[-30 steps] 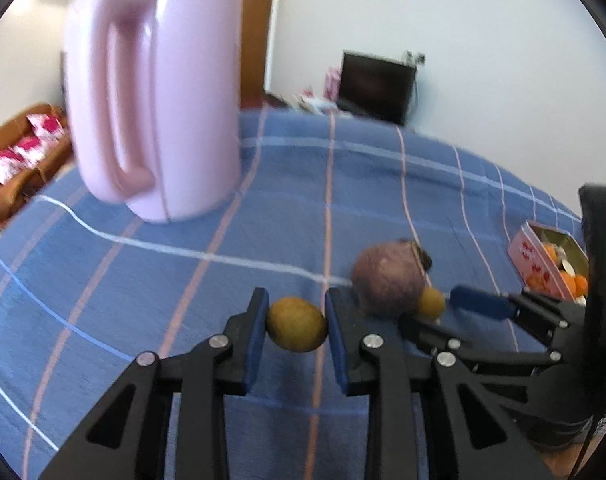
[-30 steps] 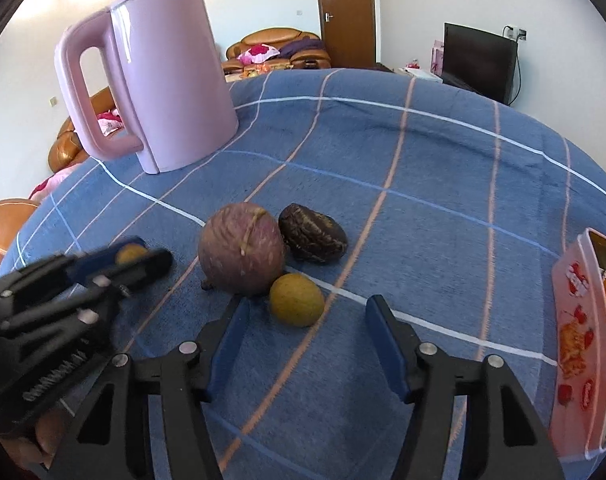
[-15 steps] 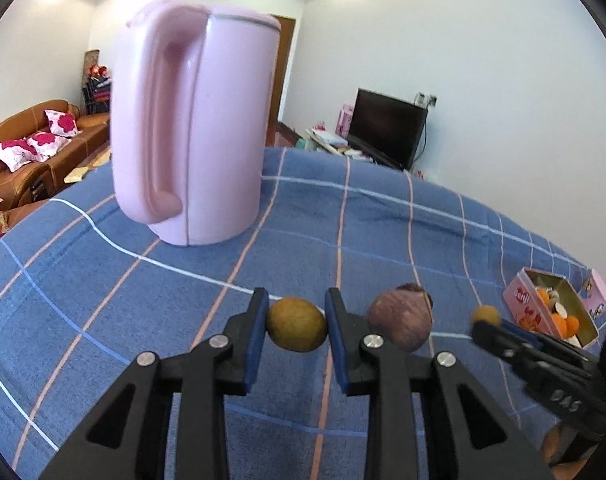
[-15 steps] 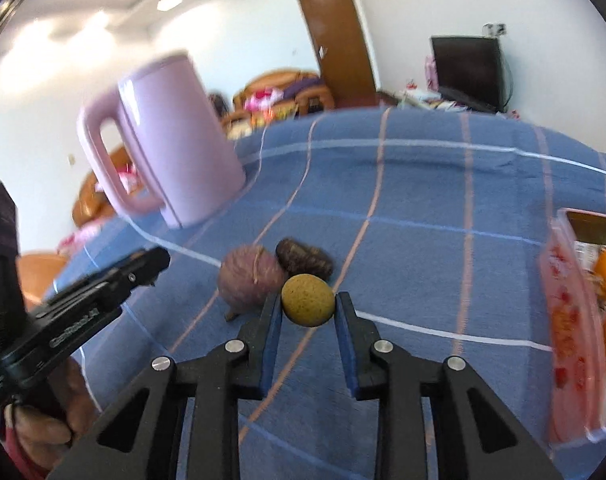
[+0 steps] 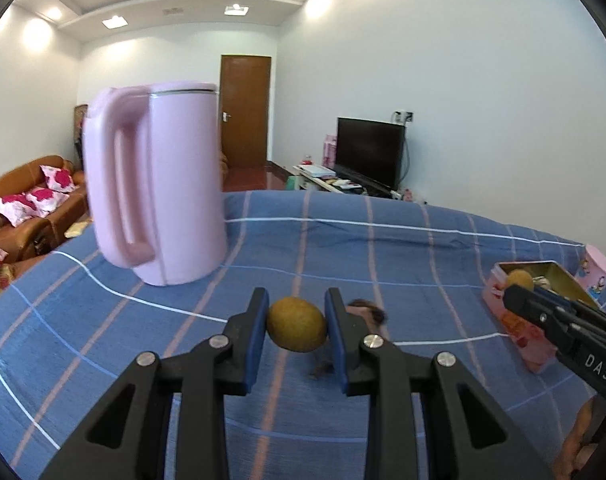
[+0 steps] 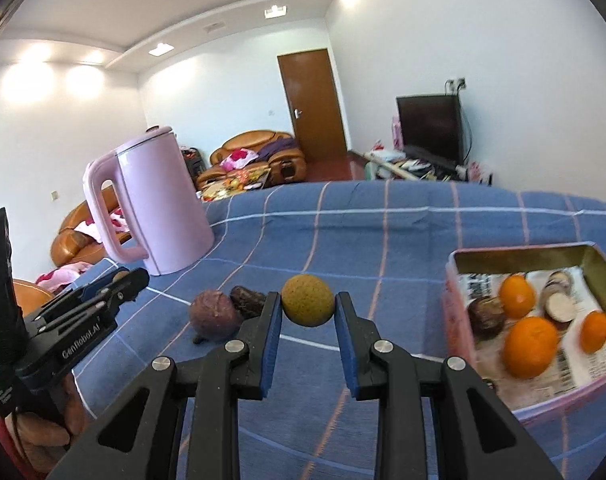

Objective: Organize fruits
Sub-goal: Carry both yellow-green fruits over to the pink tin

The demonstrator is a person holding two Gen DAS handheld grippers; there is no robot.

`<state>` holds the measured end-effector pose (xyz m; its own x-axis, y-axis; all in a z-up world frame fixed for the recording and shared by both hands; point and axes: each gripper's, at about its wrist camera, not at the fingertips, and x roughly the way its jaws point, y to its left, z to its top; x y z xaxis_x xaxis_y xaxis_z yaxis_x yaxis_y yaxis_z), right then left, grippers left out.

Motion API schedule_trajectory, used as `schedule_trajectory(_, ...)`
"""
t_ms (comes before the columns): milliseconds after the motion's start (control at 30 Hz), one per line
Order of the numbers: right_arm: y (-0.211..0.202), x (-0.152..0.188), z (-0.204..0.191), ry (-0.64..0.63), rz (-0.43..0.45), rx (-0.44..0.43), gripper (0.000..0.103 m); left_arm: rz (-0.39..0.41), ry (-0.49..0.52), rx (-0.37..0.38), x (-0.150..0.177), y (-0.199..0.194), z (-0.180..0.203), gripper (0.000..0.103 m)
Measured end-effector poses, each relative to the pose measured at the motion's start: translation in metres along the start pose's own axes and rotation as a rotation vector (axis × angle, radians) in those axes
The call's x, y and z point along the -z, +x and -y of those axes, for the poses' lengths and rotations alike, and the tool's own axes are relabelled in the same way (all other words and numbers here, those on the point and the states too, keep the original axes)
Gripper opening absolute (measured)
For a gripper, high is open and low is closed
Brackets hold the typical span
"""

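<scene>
Left wrist: our left tongs [image 5: 297, 326] clamp a yellow-brown fruit [image 5: 297, 329] above the desk [image 5: 403, 248]. Right wrist: right tongs [image 6: 307, 312] pinch a second fruit [image 6: 307, 300] near the pink box [image 6: 455, 280]; shallow tip grip, it could slip and roll.

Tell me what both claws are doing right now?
Left claw shut on a yellow-green fruit. Right claw shut on another. Pink box ahead, unobstructed.
</scene>
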<state>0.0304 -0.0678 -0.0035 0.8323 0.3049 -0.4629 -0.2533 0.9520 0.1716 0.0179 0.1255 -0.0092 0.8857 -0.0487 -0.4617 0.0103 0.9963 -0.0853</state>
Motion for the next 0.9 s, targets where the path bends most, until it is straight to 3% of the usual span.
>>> schedule_trajectory(267, -0.023, 0.001, 0.012, -0.051, 0.069, 0.052, 0.029, -0.029, 0.026, 0.051, 0.003, 0.003, 0.042, 0.030)
schedule_trajectory(533, -0.043, 0.000, 0.037, -0.051, 0.107, 0.096, 0.029, -0.015, -0.025, 0.220, 0.004, -0.009, 0.063, 0.031)
schedule_trajectory(900, -0.062, -0.003, 0.067, -0.028, 0.148, 0.149, 0.029, -0.010, 0.018, 0.257, 0.002, -0.011, 0.102, 0.031)
